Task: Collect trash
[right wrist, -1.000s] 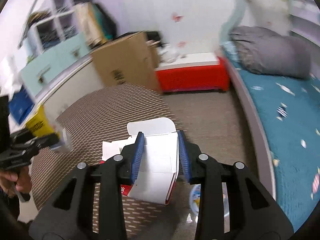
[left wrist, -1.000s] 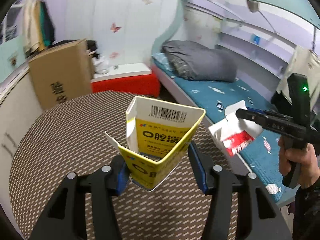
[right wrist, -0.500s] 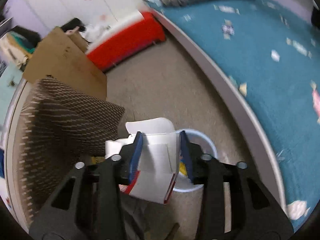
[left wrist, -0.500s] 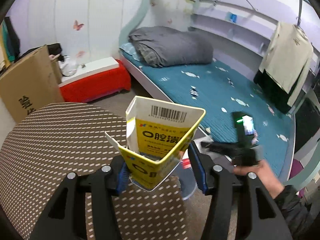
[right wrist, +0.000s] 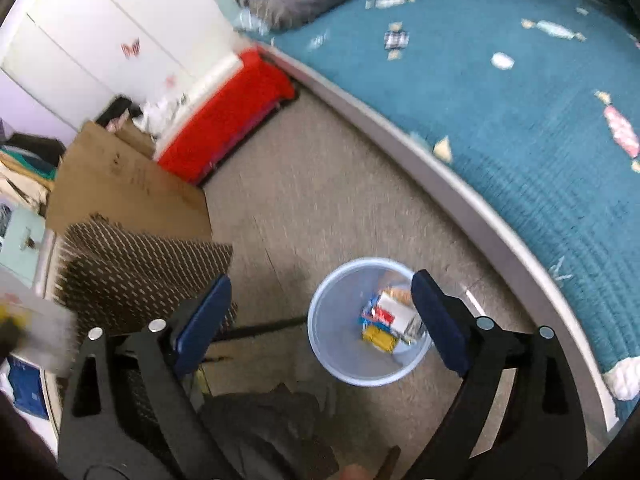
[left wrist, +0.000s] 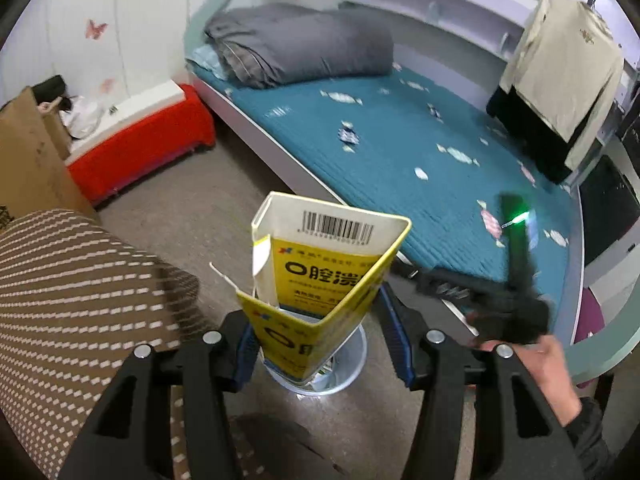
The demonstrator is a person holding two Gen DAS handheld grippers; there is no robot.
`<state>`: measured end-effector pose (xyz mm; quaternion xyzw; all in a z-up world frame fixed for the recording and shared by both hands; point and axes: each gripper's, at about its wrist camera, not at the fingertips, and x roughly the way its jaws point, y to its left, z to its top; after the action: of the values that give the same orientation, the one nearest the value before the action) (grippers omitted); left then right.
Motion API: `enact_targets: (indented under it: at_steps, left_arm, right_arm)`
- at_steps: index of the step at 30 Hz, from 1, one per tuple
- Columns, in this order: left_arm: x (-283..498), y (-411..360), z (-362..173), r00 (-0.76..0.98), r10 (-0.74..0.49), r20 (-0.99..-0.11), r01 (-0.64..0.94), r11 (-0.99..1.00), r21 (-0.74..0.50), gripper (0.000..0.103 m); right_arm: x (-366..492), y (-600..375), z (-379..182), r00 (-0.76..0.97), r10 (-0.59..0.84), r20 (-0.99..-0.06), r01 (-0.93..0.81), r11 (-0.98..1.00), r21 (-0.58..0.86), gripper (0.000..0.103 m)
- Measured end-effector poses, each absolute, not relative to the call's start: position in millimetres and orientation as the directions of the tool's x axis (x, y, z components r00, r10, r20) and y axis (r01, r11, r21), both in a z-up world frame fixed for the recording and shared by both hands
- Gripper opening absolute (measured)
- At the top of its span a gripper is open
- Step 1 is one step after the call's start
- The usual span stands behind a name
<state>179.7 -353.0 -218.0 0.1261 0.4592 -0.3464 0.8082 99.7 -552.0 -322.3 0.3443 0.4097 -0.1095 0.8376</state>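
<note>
White carton (right wrist: 394,312) now in one bin (right wrist: 340,364)

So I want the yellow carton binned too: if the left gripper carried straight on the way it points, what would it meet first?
Probably the bin: its rim shows just behind the yellow carton in the left gripper, though depth is unclear.

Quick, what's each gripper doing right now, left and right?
Left gripper: closed on the yellow box.
Right gripper: jaws opening, nothing between them, over the bin.

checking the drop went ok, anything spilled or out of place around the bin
Nothing spilled: the floor around the light blue bin looks clear and the trash lies inside it. The yellow carton in the left gripper is squashed out of shape. The right gripper is opening, empty.
</note>
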Motion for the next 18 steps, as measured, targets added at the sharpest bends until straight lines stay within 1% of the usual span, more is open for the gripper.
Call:
enact_targets:
  at_steps: [2,4,6,7,10,14,18]
  left_arm:
    - [183.9,-366.1,-226.7,0.317,-0.439,-0.840,0.684,0.720,-0.118,0.056]
    - [189.5,-374.7,-235.1,0.283,-0.432,-0.856,0.693,0.709,-0.129,0.064]
    - [192.6,-379.3,-239.6,0.287,-0.420,-0.861,0.693,0.712,-0.116,0.093]
    - [192.6,-380.0,-240.3,0.299,-0.421,-0.856,0.691,0.715,-0.110,0.095]
    - [194.6,-375.6,-235.5,0.318,-0.422,-0.849,0.674,0.731,-0.111,0.095]
    - [190.3,-358.8,-221.7,0.355,-0.441,-0.824,0.651,0.749,-0.120,0.095]
    - [179.1,-335.4,-204.3,0.407,-0.450,-0.795,0.618,0.776,-0.123,0.098]
  right_arm:
    - [90.6,-560.6,-309.6,0.664,0.083,-0.743,0.460,0.738,0.494,0.092]
    - [81.9,-566.0,-293.8,0.692,0.063,-0.719,0.456,0.734,0.503,0.093]
    - [76.1,-568.8,-283.0,0.710,0.051,-0.702,0.452,0.732,0.510,0.094]
    - [74.1,-568.1,-277.5,0.719,0.045,-0.694,0.448,0.733,0.512,0.095]
    - [68.8,-563.4,-264.1,0.733,0.031,-0.679,0.435,0.746,0.504,0.097]
    - [66.2,-554.5,-255.3,0.737,0.026,-0.676,0.434,0.749,0.502,0.097]
    - [60.0,-539.2,-241.2,0.734,0.005,-0.679,0.440,0.759,0.481,0.097]
